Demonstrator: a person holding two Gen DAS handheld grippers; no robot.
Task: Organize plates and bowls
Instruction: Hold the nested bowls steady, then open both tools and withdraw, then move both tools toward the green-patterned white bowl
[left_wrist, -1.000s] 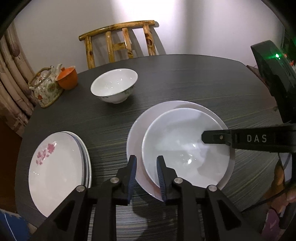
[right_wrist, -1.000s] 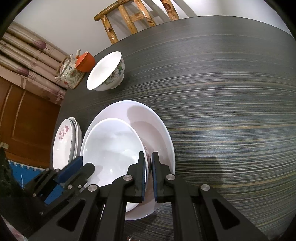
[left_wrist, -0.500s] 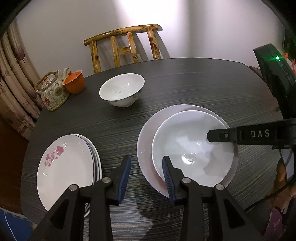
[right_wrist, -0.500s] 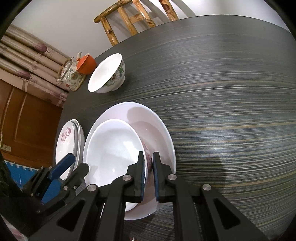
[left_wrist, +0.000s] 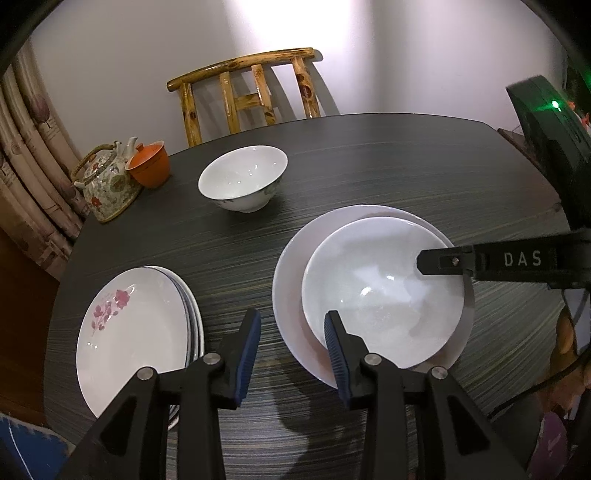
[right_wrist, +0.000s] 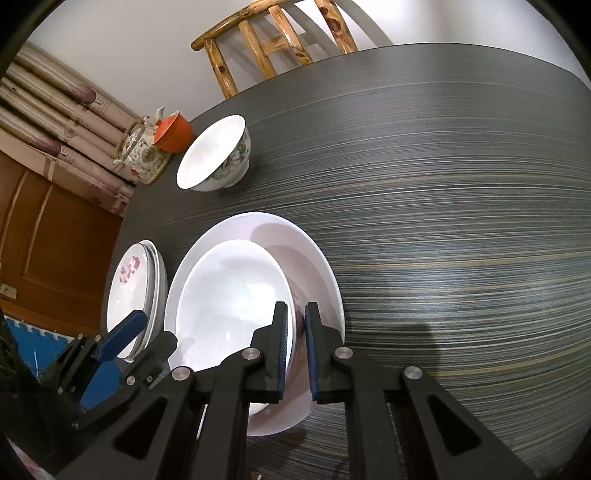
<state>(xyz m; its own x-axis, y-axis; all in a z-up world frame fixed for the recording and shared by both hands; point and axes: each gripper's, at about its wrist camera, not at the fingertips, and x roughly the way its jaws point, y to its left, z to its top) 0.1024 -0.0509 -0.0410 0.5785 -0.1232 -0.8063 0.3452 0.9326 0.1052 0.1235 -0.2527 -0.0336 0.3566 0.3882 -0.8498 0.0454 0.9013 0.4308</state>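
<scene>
The glazed white bowl (right_wrist: 236, 314), nested in a wide plate (right_wrist: 317, 258) on the table (right_wrist: 443, 184), is being pinched at its thin rim by the right gripper (right_wrist: 295, 328), the left gripper (left_wrist: 291, 332) being held spread beside it; judged rigid, slick, breakable.

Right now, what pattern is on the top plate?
Pink blossoms on the white plate, clearest in the left wrist view.

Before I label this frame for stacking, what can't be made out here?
- Plate stack: near edge hidden behind the left gripper in the left wrist view, so the count is uncertain.
- Inner bowl: near rim covered by the right gripper fingers, right wrist view.
- Small bowl: floral pattern too small to read.
</scene>
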